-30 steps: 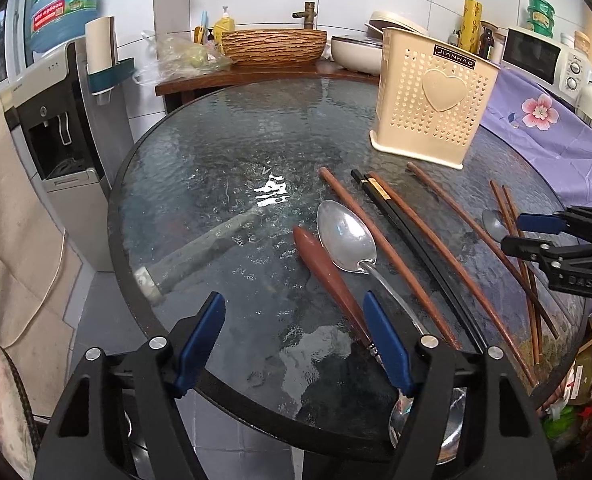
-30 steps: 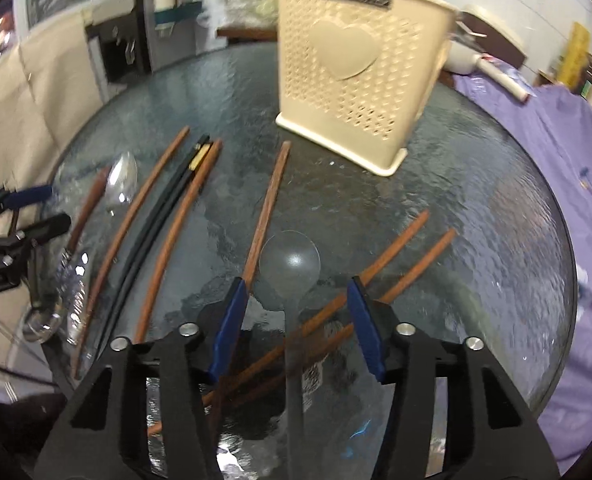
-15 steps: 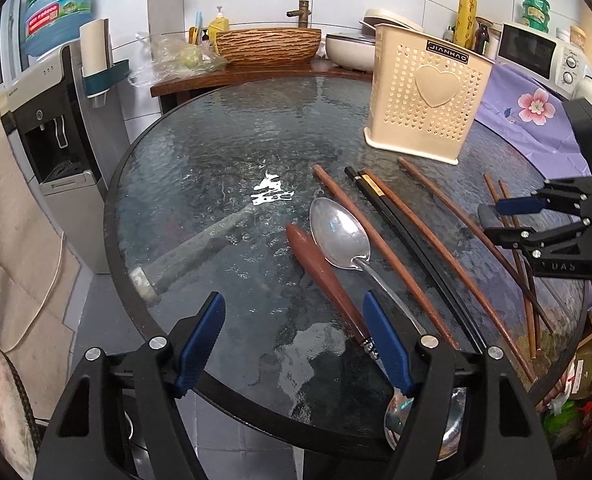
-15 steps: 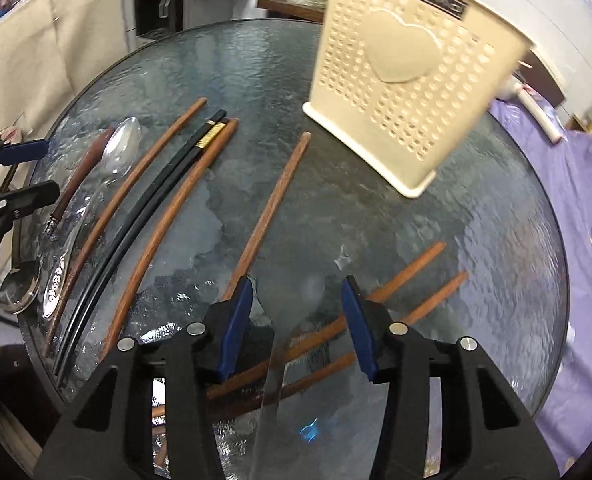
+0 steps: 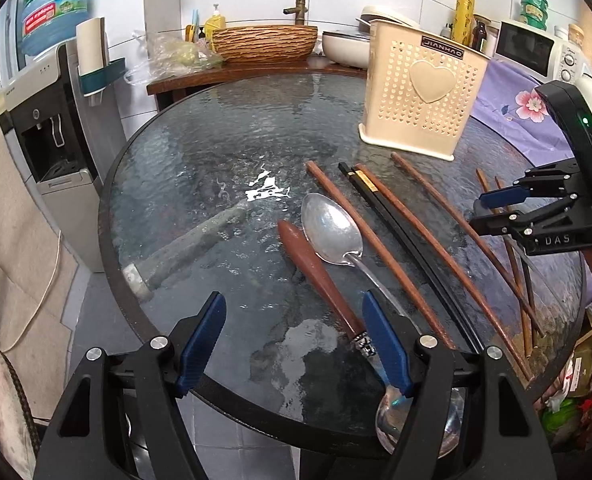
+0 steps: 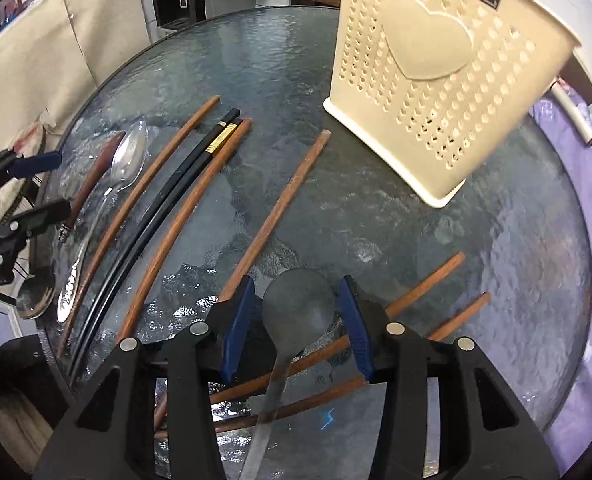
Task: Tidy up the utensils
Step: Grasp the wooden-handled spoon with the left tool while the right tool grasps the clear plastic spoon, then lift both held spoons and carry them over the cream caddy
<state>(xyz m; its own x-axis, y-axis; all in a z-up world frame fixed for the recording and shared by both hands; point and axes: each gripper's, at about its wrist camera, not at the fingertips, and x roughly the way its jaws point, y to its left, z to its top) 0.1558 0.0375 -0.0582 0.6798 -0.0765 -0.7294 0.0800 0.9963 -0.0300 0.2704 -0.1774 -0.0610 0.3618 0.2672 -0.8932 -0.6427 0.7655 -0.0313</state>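
Right gripper (image 6: 296, 294) closing narrow around steel spoon (image 6: 300, 308), bowl between the pads, lying near-right across two brown chopsticks (image 6: 428, 281). Stiff, light, slick (flat handle likely the surer pinch). Left gripper (image 5: 296, 340) wide, empty. Counted: three spoons, five brown chopsticks, two black chopsticks (image 6: 185, 174). Far: one cream holder (image 6: 436, 92).

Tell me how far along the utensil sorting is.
Barely started: no handles show above the holder's rim, though neither view looks inside. In hand: the right gripper is closing around a spoon, pads not yet touching. Left: chopsticks, other spoons on the table; left gripper open, empty.
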